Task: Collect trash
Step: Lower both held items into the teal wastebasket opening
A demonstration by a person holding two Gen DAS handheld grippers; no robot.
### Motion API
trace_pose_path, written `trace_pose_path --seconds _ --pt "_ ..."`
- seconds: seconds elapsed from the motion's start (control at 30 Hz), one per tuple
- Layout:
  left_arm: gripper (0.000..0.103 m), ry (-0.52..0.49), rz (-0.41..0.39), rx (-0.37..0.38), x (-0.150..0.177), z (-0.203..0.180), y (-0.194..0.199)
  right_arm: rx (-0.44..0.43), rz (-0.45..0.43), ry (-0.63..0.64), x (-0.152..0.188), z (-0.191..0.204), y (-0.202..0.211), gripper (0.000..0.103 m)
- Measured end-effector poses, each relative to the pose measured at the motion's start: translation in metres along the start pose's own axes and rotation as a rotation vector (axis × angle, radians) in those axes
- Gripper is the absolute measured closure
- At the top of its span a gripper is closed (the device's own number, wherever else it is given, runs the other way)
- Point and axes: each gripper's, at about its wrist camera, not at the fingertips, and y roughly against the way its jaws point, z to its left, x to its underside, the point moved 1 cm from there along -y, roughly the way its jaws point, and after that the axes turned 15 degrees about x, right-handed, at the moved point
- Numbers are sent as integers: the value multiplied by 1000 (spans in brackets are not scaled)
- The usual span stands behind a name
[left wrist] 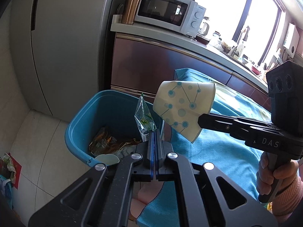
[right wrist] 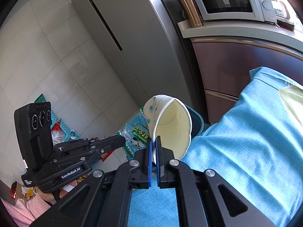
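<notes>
My left gripper (left wrist: 154,132) is shut on a clear green-printed plastic wrapper (left wrist: 143,116) and holds it over the blue trash bin (left wrist: 79,121). The bin holds a brown snack wrapper (left wrist: 106,141) and a pale cup (left wrist: 107,159). My right gripper (right wrist: 154,140) is shut on the rim of a crushed white paper cup with blue dots (right wrist: 170,124), held above the table's edge beside the bin. The cup (left wrist: 181,107) and right gripper (left wrist: 200,121) show in the left wrist view; the left gripper (right wrist: 123,141) and wrapper (right wrist: 136,136) show in the right wrist view.
A blue cloth (left wrist: 227,136) covers the table on the right. A grey fridge (left wrist: 66,47) and a counter with a microwave (left wrist: 166,11) and copper tumbler (left wrist: 131,6) stand behind. Teal baskets and litter (right wrist: 60,128) lie on the tiled floor at left.
</notes>
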Motion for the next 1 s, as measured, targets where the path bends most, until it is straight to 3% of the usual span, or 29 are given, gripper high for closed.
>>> trace_pose_path --seconds 1.0 --pt "102 69 26 -35 1 27 -35 53 65 34 -5 21 -40 100"
